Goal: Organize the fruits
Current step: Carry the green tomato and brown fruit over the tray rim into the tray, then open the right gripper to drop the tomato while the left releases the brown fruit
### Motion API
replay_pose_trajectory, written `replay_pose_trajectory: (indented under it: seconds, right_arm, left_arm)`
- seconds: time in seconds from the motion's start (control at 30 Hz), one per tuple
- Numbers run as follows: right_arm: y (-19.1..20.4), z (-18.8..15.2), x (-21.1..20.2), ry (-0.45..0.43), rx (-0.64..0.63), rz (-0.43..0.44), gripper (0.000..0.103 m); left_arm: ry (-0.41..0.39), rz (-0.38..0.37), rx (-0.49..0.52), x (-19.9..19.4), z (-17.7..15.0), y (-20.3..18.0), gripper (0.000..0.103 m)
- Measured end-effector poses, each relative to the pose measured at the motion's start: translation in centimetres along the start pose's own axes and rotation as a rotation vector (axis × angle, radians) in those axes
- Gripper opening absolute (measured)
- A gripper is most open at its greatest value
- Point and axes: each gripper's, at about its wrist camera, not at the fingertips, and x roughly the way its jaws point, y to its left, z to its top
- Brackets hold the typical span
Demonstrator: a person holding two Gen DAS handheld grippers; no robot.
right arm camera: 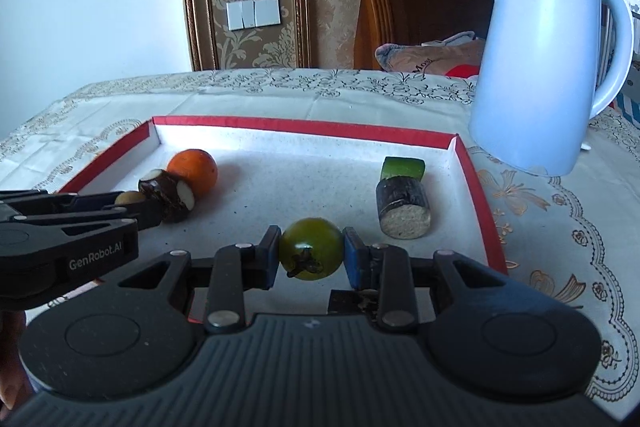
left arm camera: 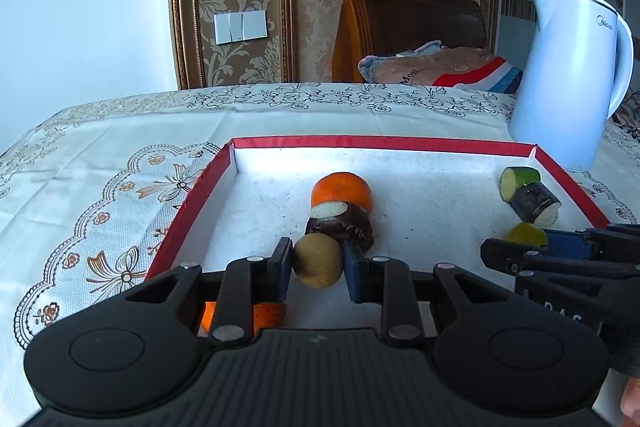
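My left gripper (left arm camera: 317, 263) is shut on a small tan kiwi (left arm camera: 318, 261), held just above the white floor of a red-rimmed tray (left arm camera: 384, 143). Right behind it lie a dark water chestnut (left arm camera: 340, 223) and an orange (left arm camera: 342, 191). My right gripper (right arm camera: 311, 251) is shut on a green tomato (right arm camera: 311, 249), stem toward the camera, inside the same tray (right arm camera: 304, 126). Beyond it stand a dark sugarcane piece (right arm camera: 403, 207) and a green cucumber chunk (right arm camera: 402, 167). The left gripper (right arm camera: 120, 205) shows at the left of the right wrist view.
A white electric kettle (right arm camera: 548, 67) stands on the patterned tablecloth (left arm camera: 100, 195) just past the tray's far right corner. Something orange (left arm camera: 266, 315) shows under the left gripper's linkage. A bed headboard and folded bedding lie behind the table.
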Motion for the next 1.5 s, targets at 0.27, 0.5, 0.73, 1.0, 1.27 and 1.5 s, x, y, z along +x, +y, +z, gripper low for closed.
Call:
replay_pose_trajectory:
  seconds: [0.27, 0.5, 0.73, 1.0, 1.27, 1.5]
  right_arm:
    - [-0.3, 0.7, 1.7, 0.005, 0.020, -0.046, 0.031]
    - [-0.4, 1.6, 3.3, 0.003, 0.036, -0.070, 0.030]
    - [-0.9, 1.6, 3.2, 0.000, 0.056, -0.066, 0.031]
    - [-0.7, 1.5, 3.1, -0.004, 0.054, -0.073, 0.033]
    - [-0.9, 1.3, 2.9, -0.001, 0.071, -0.080, 0.050]
    - [-1.0, 1.1, 2.6, 0.001, 0.079, -0.080, 0.063]
  left_arm:
    - [-0.005, 0.027, -0.003, 1.1, 0.6, 0.3, 0.027]
    - [-0.021, 0.039, -0.016, 1.6, 0.8, 0.9, 0.027]
    - [-0.038, 0.043, -0.017, 1.6, 0.6, 1.0, 0.027]
    - [-0.051, 0.065, -0.031, 1.4, 0.5, 1.3, 0.027]
    - [-0.063, 0.070, -0.052, 1.2, 0.5, 1.7, 0.027]
    - [-0.069, 0.065, -0.048, 1.0, 0.4, 1.9, 0.028]
